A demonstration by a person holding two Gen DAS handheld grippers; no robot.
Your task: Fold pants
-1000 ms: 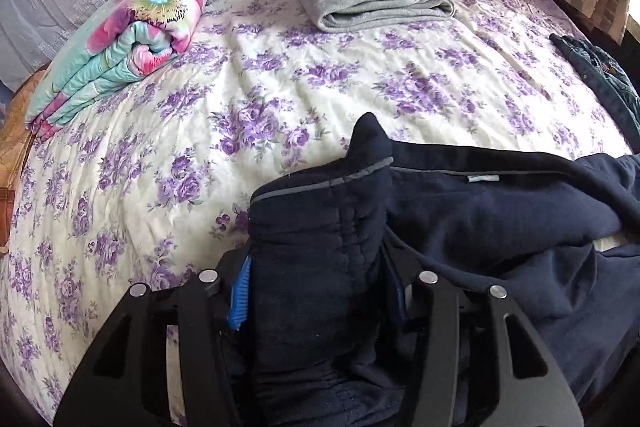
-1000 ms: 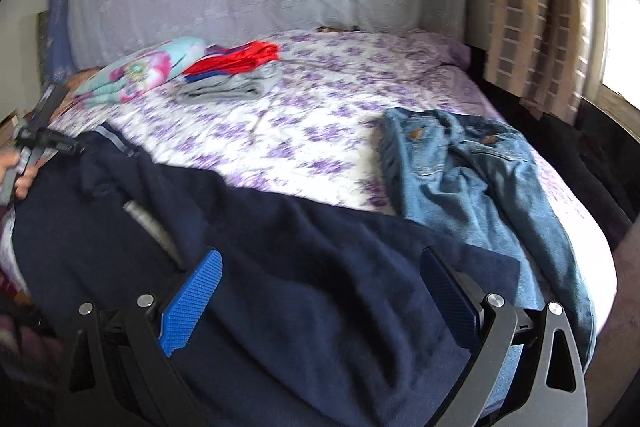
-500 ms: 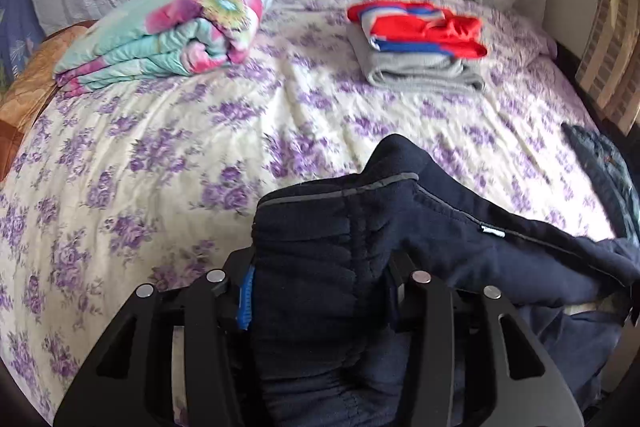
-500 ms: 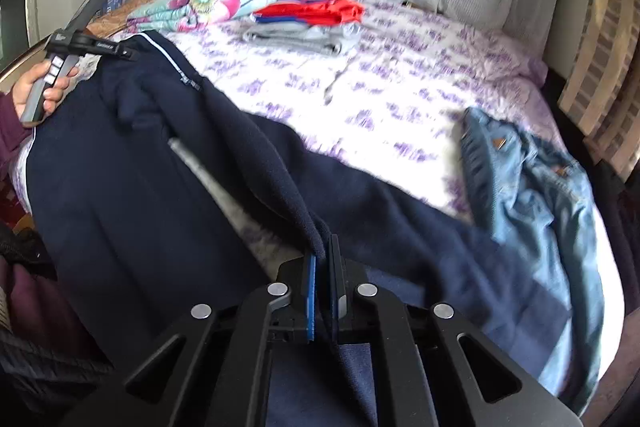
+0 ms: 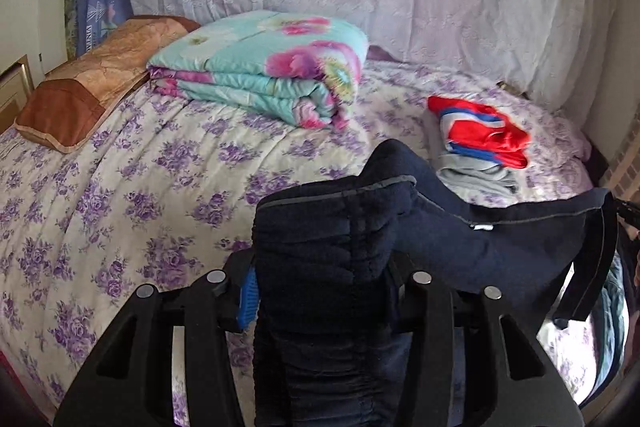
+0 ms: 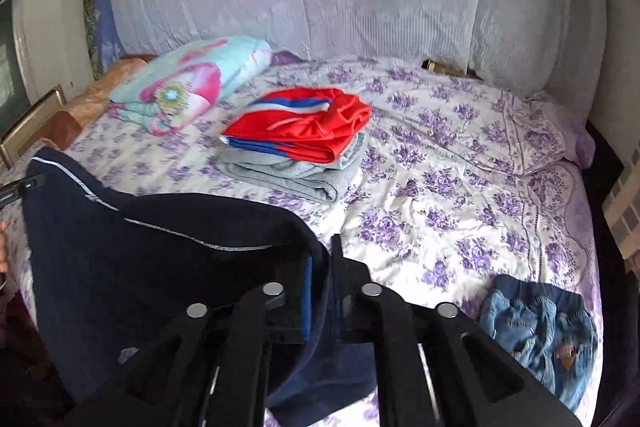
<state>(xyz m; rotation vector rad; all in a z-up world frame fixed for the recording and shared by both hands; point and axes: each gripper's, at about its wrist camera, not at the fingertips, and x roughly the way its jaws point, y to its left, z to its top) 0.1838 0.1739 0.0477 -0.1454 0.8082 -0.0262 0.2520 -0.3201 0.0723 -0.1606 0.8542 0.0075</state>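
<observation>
Holding the navy pants (image 5: 328,267) by the gathered waistband, the left gripper (image 5: 324,287) has a thick bunch of elastic fabric clamped between its pads, the blue pad showing at the left edge of the bunch. Right gripper (image 6: 320,291) is pinched on a thinner fold of the same pants (image 6: 160,259); its jaws closed tight and have just been opening again somewhat, with cloth between them all the while. Between the two grips the waist edge, marked by a pale piping line, spans in a sagging line above the flowered bedspread (image 5: 120,187), and the rest of the garment hangs down below it. Judgement: soft fleece-like knit, limp, no stiffness, moderate weight for clothing; it drapes wherever unsupported and will not hold a crease unaided. Not slippery, not fragile. Best holds look to be the two waistband corners, where the elastic gives bulk to bite on; a thin single layer may creep out of the pads. Folded red-and-blue garment (image 6: 304,131) on grey one (image 6: 296,175) lies further up the bed; jeans (image 6: 536,331) bunched near the right edge; folded floral quilt (image 5: 260,67) near the pillows.
</observation>
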